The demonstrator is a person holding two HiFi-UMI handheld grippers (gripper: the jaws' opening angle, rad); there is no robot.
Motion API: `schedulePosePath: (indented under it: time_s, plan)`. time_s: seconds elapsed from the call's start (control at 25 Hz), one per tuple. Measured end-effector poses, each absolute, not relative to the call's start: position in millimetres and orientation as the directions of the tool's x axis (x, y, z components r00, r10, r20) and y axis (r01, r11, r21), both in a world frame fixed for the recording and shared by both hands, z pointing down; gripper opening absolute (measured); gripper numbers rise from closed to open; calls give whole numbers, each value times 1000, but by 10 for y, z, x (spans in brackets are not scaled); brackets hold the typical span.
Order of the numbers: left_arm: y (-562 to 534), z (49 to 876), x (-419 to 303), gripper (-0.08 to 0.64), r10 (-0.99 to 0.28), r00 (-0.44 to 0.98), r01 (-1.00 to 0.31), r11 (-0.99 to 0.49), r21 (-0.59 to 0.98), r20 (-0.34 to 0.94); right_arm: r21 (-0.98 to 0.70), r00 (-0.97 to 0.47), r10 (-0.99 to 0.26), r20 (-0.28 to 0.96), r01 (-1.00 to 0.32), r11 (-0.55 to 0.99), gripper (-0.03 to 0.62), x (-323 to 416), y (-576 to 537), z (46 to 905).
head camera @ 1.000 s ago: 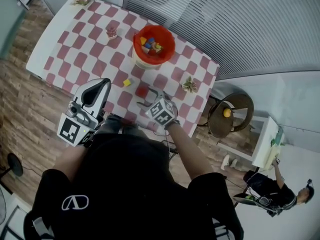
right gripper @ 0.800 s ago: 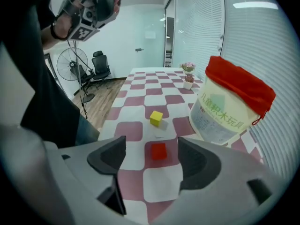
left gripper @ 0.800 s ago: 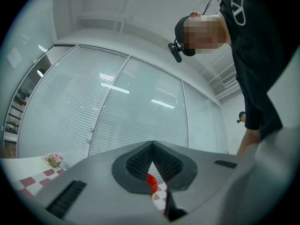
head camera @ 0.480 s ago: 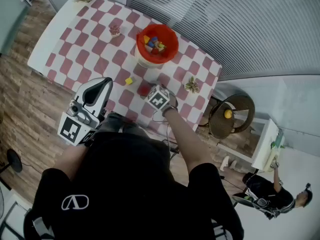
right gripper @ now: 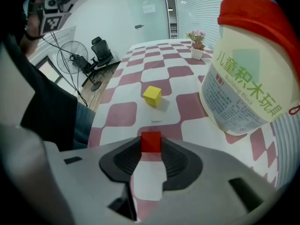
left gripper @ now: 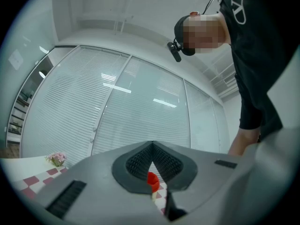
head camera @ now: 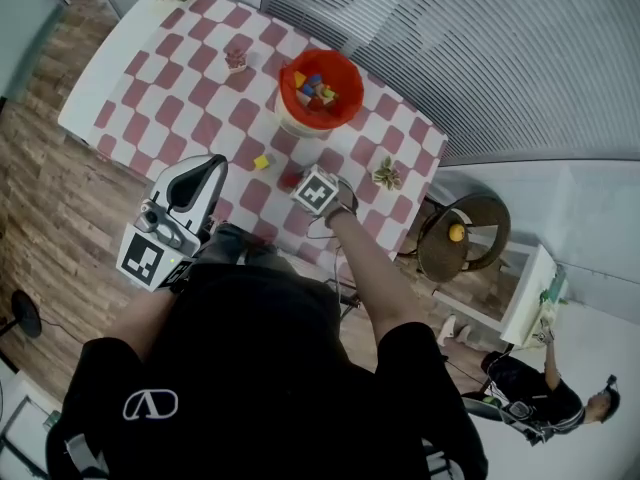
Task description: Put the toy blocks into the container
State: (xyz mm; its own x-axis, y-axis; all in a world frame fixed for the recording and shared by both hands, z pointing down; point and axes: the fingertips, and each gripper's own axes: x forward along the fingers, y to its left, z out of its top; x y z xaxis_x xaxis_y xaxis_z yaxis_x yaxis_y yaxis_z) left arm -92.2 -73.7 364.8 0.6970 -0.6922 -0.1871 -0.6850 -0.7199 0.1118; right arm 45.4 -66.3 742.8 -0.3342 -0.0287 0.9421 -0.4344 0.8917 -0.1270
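Head view: at centre, right hand-held gripper (head camera: 297, 180) tipped down over the checkered counter (head camera: 180, 78), on a red block (head camera: 289, 178). Yellow block (head camera: 261, 162) just left of it. Container (head camera: 298, 123) above, with blocks (head camera: 318, 88) inside. Left hand-held gripper (head camera: 208, 165) at left, near the counter's edge.

Left gripper view: clenched, empty, aimed at blinds (left gripper: 117, 107).

Right gripper view: jaws just closing, now grasping the red block.

Room: wood-plank floor (head camera: 50, 208) carries a table (head camera: 160, 68) in red-and-white checked cloth, slatted blinds (head camera: 480, 48) line the glazed wall beside it, a round brown chair (head camera: 490, 213) stands near its corner, a standing fan (right gripper: 68, 59) and black office chair (right gripper: 102, 50) sit further off.
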Motion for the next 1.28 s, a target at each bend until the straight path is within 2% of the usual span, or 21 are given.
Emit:
schedulePosePath:
  time_s: [0.24,0.44,0.6,0.8,1.0,1.28]
  plan:
    - [-732,3727,-916,5,-688,707,-682,-724,103,-163,-119,-357,-48,933,-433,894,132,447,-665,7344]
    - [-762,3565,-853,5,-679,702,-674,-731,106,-215,-66,-449,-158,879,-445,893,132,404,-719,6861]
    - [-759,3675,-815,5,-668,723,-662,-743,100,-175,-90,-596,-298,746,-534,841,132,393,-858,6230]
    - [-797,3627,-740,5,-651,735,-647,-757,95,-188,-62,-671,-494,553,-624,779,132,450,-1019,5311]
    - [-805,3548,-615,5,-626,751,-624,-777,87,-210,37,-648,-690,321,-720,693,132,598,-1137,4438]
    - [-783,3433,-447,5,-587,777,-586,-807,76,-228,134,-564,-825,47,-815,564,132,842,-1015,3682]
